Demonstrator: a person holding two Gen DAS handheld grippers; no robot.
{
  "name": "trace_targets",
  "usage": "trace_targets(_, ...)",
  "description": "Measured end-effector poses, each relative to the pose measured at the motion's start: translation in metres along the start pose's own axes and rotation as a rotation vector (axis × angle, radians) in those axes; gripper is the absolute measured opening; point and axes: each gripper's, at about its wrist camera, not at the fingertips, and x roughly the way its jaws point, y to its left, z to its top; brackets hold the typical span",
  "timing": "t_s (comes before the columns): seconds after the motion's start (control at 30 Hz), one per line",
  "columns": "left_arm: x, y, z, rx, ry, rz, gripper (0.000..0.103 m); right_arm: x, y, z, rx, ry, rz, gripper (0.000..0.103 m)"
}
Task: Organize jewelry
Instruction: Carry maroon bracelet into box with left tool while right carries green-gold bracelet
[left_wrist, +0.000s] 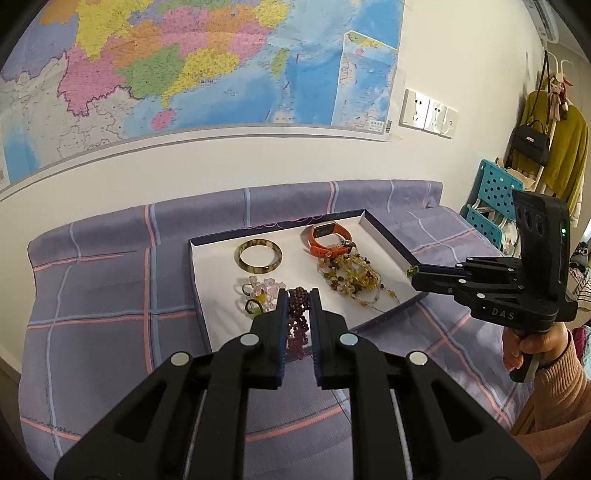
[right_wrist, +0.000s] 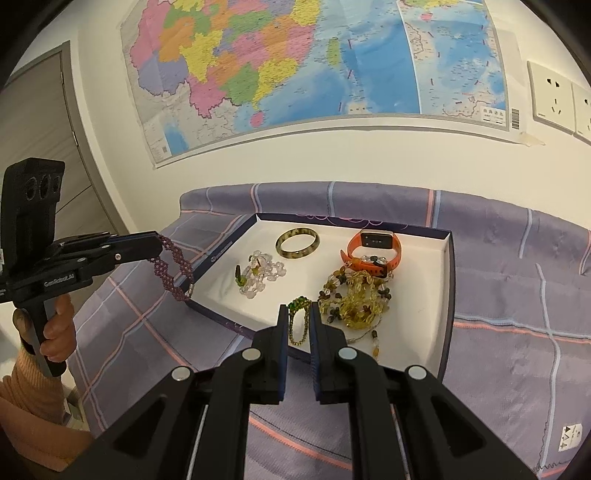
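Note:
A shallow white tray (left_wrist: 207, 280) with a dark blue rim (right_wrist: 448, 280) lies on a purple checked cloth. In it are a green-brown bangle (left_wrist: 258, 256) (right_wrist: 297, 242), an orange watch (left_wrist: 325, 240) (right_wrist: 373, 249), a heap of amber beads (left_wrist: 351, 275) (right_wrist: 354, 295) and a clear pink-and-green bead bracelet (left_wrist: 258, 291) (right_wrist: 260, 273). My left gripper (left_wrist: 298, 295) (right_wrist: 159, 240) is shut on a dark purple bead bracelet (left_wrist: 297, 321) (right_wrist: 173, 269), which hangs over the tray's left rim. My right gripper (right_wrist: 298, 308) (left_wrist: 415, 271) is shut on a green-and-gold bead chain (right_wrist: 299, 321) above the tray's right edge.
The purple checked cloth (left_wrist: 92, 295) (right_wrist: 517, 295) covers the surface against a white wall with a large map (left_wrist: 184, 74). Wall sockets (left_wrist: 428, 112) sit right of the map. A blue plastic chair (left_wrist: 491, 199) and a coat rack (left_wrist: 554, 147) stand at far right. A door (right_wrist: 37, 129) is at left.

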Motion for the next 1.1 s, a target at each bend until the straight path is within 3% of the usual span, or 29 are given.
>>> trace_targets(1.1,0.039,0.013,0.007,-0.039,0.043,0.013,0.011,0.019,-0.009,0.009,0.016,0.02,-0.012,0.009)
